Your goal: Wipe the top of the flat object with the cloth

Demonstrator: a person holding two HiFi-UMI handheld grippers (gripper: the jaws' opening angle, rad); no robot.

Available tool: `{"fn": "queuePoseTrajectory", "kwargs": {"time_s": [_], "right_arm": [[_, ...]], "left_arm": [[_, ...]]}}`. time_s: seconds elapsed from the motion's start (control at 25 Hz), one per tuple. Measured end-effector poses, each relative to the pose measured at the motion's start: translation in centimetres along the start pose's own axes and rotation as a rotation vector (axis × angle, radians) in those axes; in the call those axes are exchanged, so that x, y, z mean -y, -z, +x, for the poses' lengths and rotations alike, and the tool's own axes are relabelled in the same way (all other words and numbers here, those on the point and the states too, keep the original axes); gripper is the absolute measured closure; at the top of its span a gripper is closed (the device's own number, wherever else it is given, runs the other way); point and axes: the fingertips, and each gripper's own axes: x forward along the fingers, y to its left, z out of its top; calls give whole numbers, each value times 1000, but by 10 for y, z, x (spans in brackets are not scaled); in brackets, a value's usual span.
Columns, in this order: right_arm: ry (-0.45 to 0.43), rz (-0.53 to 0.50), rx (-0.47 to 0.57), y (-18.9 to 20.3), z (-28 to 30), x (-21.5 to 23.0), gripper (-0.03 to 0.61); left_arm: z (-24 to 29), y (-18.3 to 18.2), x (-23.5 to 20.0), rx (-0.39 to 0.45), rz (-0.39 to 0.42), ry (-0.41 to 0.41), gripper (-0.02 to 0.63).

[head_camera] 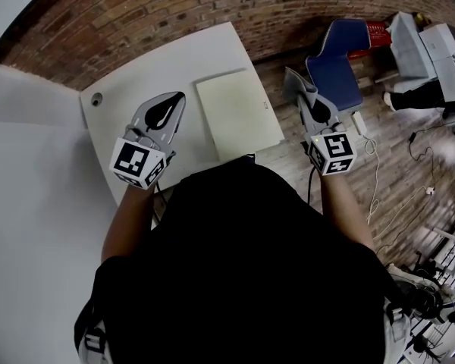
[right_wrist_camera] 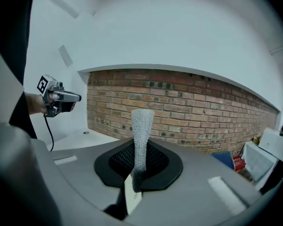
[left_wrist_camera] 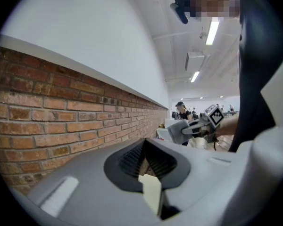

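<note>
Grey cloth (right_wrist_camera: 141, 126) sat clamped in the jaws of the right gripper (head_camera: 293, 80), the board (head_camera: 239, 114) lying low to their left, while the left gripper (head_camera: 178, 99) was closed on nothing

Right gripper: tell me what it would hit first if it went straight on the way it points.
Probably the brick wall. The right gripper, shut on the cloth, aims at the bricks. The white table lies low to the left, off that line. Nothing else shows in between, though depth is hard to judge.
</note>
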Motion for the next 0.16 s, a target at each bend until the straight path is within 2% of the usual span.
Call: {"fn": "queuePoseTrajectory", "kwargs": {"time_s": [0.16], "right_arm": [[-4,-37,11,-5,-1,-11,566]], "left_arm": [[-3,-1,2,2,2,5,611]]}}
